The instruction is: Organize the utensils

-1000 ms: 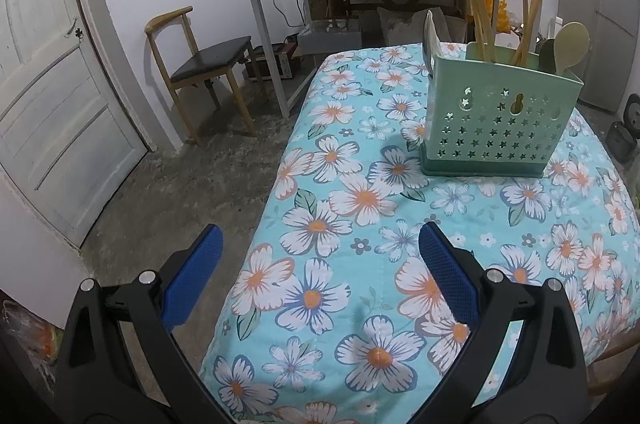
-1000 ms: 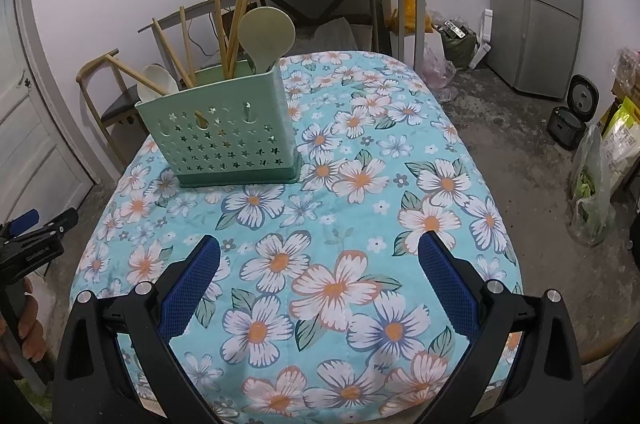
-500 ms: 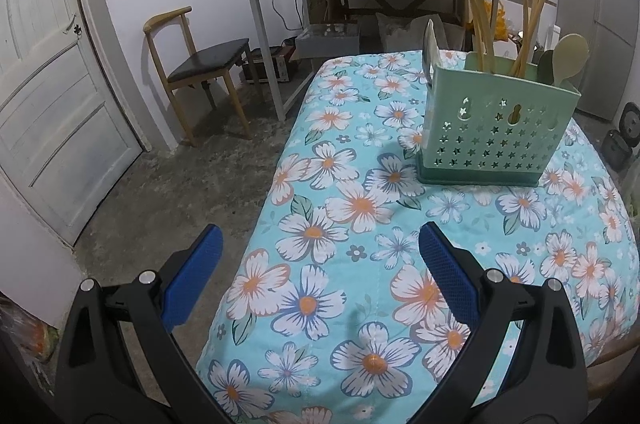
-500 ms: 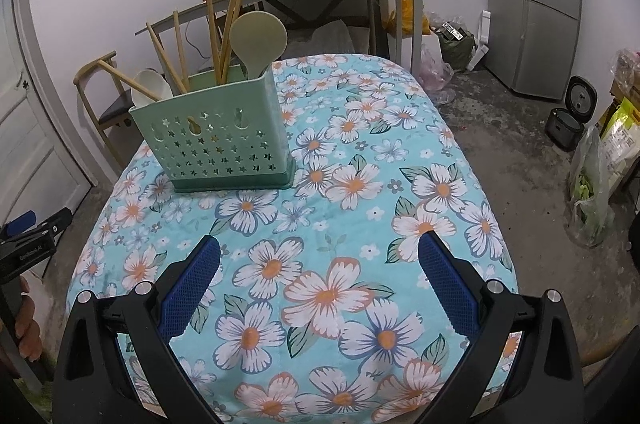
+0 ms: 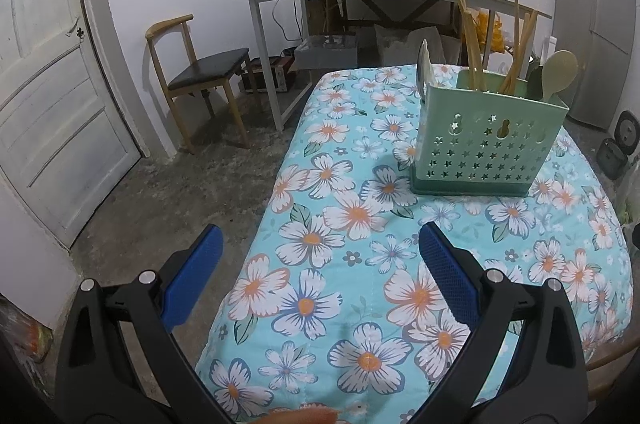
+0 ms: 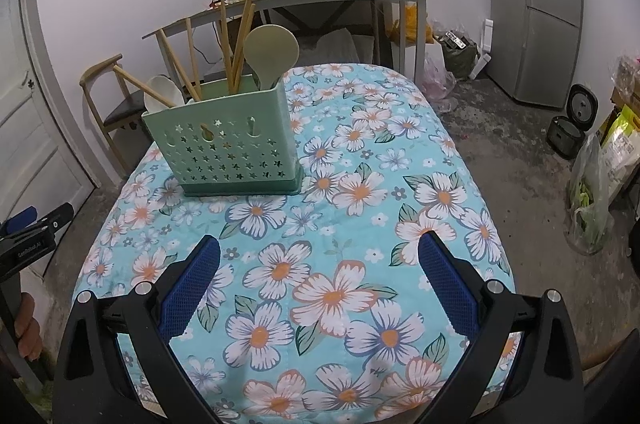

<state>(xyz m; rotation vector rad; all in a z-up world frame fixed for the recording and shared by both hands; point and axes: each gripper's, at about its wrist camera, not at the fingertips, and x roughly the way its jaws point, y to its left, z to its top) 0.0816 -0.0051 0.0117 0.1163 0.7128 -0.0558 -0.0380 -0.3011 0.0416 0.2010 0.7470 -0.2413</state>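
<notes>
Both claws hover spread and empty over the near end of the floral table [image 6: 400,152], the left gripper [image 5: 316,252] and right gripper [image 6: 320,260] apparently done. One green caddy [image 6: 224,144] stands far-left, holding several wooden chopsticks [image 6: 236,40], a pale-green paddle [image 6: 271,52] and a white spoon [image 6: 160,92].

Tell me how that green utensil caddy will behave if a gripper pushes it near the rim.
The green utensil caddy is tall on a narrow base, so it would probably tip rather than slide. The quilted floral cloth likely grips its base. The long chopsticks and spoon raise its weight.
</notes>
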